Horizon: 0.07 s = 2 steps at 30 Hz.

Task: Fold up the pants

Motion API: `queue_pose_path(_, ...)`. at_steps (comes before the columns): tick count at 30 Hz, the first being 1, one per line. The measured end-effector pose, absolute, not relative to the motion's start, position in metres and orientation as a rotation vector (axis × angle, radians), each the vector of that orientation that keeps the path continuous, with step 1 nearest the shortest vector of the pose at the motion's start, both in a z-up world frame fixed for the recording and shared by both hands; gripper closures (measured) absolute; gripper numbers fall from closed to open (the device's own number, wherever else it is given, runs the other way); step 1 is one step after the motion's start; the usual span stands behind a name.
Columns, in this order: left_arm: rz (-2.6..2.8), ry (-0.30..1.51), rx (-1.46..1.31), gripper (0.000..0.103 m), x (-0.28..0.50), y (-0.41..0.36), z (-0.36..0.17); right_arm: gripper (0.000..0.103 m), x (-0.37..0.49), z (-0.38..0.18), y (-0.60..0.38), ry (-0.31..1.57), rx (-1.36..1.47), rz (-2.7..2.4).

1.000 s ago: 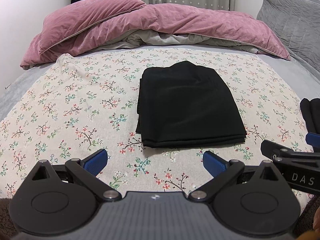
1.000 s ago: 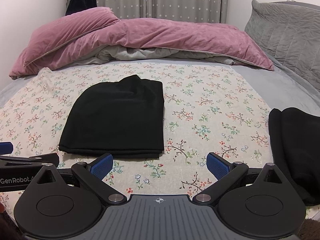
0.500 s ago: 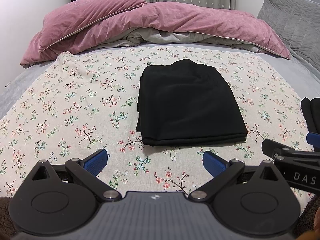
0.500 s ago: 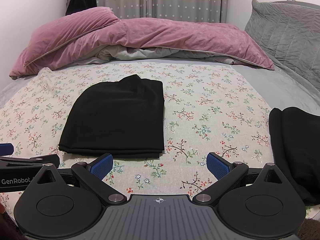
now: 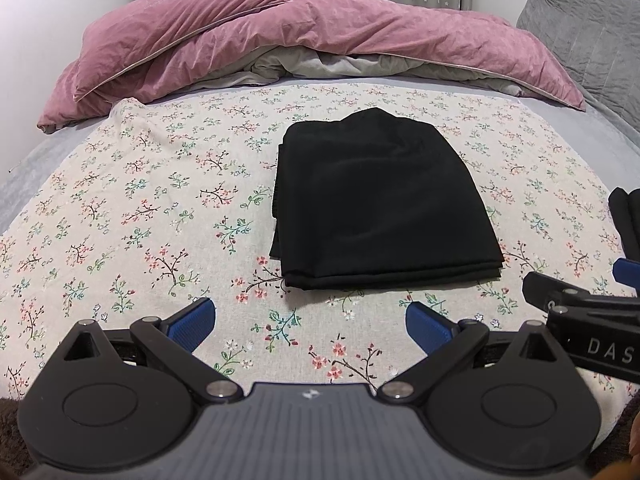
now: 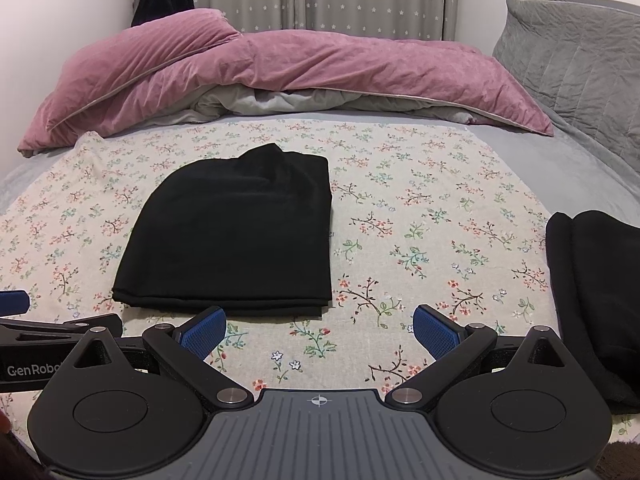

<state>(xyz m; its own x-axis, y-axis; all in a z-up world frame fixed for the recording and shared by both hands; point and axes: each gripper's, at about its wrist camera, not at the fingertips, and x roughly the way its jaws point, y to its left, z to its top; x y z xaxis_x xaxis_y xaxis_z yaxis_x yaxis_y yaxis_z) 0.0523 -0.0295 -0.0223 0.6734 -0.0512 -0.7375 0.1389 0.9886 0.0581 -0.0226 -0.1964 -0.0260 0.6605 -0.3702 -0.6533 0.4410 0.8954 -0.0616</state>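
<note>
- Left wrist view showed the soft black pants (image 5: 380, 204) folded flat on the flowery bed sheet (image 5: 140, 208)
- Left gripper (image 5: 310, 322) and right gripper (image 6: 318, 326) were wide apart, holding nothing
- Folding looked done

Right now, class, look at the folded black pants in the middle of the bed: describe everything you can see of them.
The folded black pants are a plain, matte, soft-looking fabric, folded into a compact, roughly rectangular stack. Layered edges show along the near side and the left side. The far edge bulges into a small hump. They lie flat on the floral sheet, which is all that touches them. Both hand-held grippers sit short of the near edge, open and holding nothing.
</note>
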Motion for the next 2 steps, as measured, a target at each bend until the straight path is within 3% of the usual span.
queue_pose_path(2, -0.113, 0.831, 0.114, 0.000, 0.0572, -0.0295, -0.0256, 0.002, -0.0194, -0.0287, -0.1980, 0.719, 0.105, -0.459)
